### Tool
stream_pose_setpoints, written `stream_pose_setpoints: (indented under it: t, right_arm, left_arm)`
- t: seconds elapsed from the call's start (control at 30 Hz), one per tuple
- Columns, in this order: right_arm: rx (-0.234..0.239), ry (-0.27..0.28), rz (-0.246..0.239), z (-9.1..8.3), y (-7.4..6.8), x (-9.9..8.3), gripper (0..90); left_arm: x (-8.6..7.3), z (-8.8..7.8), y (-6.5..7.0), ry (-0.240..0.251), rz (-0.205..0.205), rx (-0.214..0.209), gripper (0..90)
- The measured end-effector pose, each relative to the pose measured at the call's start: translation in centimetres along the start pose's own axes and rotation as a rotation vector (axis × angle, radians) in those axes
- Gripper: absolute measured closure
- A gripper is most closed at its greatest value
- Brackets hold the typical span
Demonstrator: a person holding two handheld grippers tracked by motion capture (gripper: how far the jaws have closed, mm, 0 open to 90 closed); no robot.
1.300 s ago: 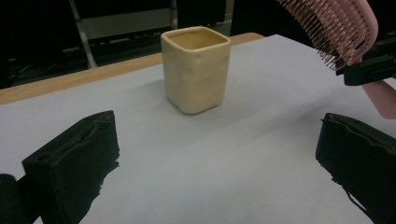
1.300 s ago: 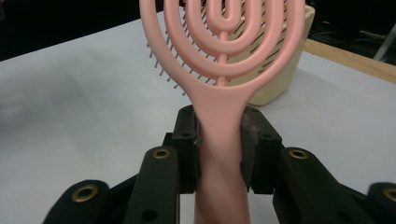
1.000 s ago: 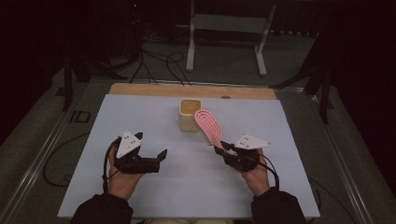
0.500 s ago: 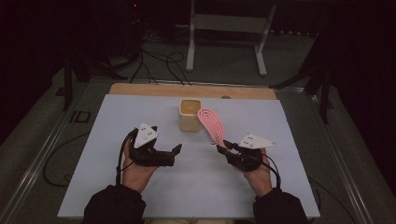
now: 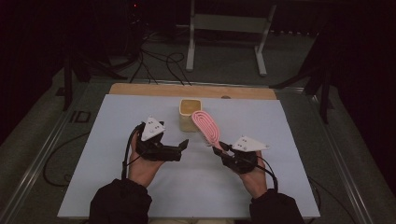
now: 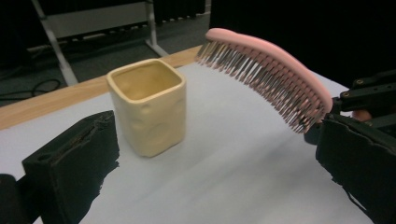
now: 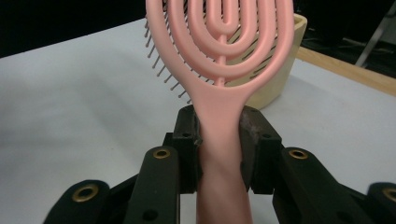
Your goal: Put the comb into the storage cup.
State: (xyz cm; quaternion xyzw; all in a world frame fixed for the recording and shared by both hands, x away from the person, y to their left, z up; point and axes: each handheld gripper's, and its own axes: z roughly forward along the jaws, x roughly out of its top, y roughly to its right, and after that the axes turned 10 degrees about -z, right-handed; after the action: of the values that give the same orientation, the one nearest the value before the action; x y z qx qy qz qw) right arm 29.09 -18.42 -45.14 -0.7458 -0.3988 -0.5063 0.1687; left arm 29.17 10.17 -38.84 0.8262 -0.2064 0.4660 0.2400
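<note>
Pale blue-grey sheeting covers the counter (image 5: 116, 186), with a strip of bare wood along its far edge. Both forearms enter from the near side in dark sleeves, palms turned up beneath the tools.

Left hand (image 5: 145, 164) sits at centre-left, cradling the left gripper (image 5: 183, 144), which points level toward the middle of the counter. Its fingers (image 6: 70, 163) are released: in the left gripper view the two black foam-faced pads stand wide apart with nothing between them, the cup and the brush head visible in the gap beyond.

Right hand (image 5: 252, 173) lies at centre-right, its right gripper (image 5: 218, 145) angled toward the far left. Its fingers (image 7: 187, 140) are clenched on the handle of the pink hairbrush (image 5: 208, 127); the right gripper view shows the handle pinched between both pads, the head rising ahead of them.

Hairbrush: smooth pink plastic, oval head with concentric open loops, dark bristles facing down. It is held clear of the counter, its tip just beside the cup's rim.

Cup (image 5: 189, 114): cream-yellow, glossy, squarish with rounded corners and dimpled walls, upright near the far edge at centre.
</note>
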Motion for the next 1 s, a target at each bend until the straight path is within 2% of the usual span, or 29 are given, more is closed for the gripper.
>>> stream_pose_setpoints:
  t: [0.1, 0.2, 0.43, 0.6, 0.83, 1.0]
  right_arm:
    - [-0.006, 0.001, 0.001, 0.0, -0.2, 0.1, 70.3]
    - [-0.021, -0.001, -0.019, 0.1, -0.3, 0.1, 70.3]
    - [-0.023, 0.013, -0.019, 0.2, -0.6, 0.1, 70.6]
    - [-0.027, 0.030, -0.038, 0.2, -0.9, 0.1, 70.8]
    - [-0.036, 0.048, -0.048, 0.2, -1.3, 0.2, 70.9]
    - [-0.040, 0.064, -0.059, 0.1, -1.4, 0.2, 70.9]
  left_arm:
    - [0.1, 0.4, 0.3, -0.011, 0.003, -0.010, 0.2]
    - [0.2, 0.7, 0.6, -0.013, 0.003, -0.022, 0.2]
    - [0.2, 1.4, 1.4, -0.032, 0.002, -0.045, 0.2]
    - [0.2, 1.9, 1.7, -0.041, -0.007, -0.066, 0.2]
    - [0.0, 3.8, 2.8, -0.092, -0.017, -0.115, 0.1]
    - [0.2, 5.1, 3.7, -0.098, -0.041, -0.126, 0.2]
